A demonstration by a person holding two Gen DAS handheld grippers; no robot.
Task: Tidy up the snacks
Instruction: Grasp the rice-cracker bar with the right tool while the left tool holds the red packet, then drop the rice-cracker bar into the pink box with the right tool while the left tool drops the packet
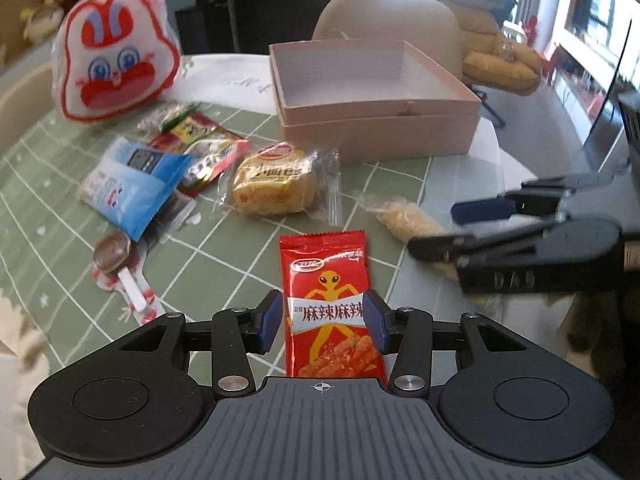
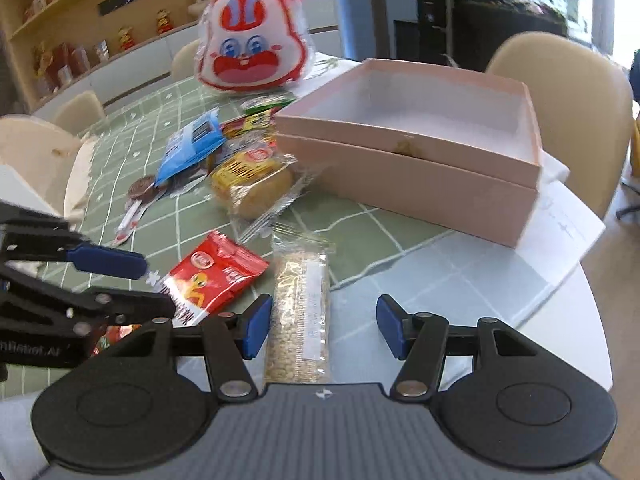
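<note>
Green checked tablecloth (image 1: 208,248) over a round table, bearing all items listed.

Pink cardboard box (image 1: 380,128), lid off, interior bare; stands at 12 o'clock in both wrist views, on the far part of the cloth.

Rabbit-face pouch (image 1: 116,68), white with red trim, upright at 10 o'clock of the left wrist view, well apart from the box.

Left gripper (image 1: 322,320): blue pads closed against both edges of the red spicy-strip packet (image 1: 326,300), which runs lengthwise between them at 6 o'clock. In the right wrist view the same packet (image 2: 212,276) lies at 9 o'clock under the left tool's fingers.

Right gripper (image 2: 324,324): jaws spread wide; the left pad sits just beside the grain bar (image 2: 300,316), the right pad stands clear of it. The bar, in clear wrap, lies flat between the fingers at 6 o'clock. Seen from the left wrist, this gripper (image 1: 460,228) enters at 3 o'clock over the bar (image 1: 404,216).

Yellow bread bun (image 1: 272,184) in clear wrap, centre, near the box front.

Blue-and-white sachet (image 1: 136,184), at 9 o'clock, overlapping a red-and-yellow packet (image 1: 208,148).

Chocolate lollipop (image 1: 116,260), at 8 o'clock, stick pointing toward the camera.
</note>
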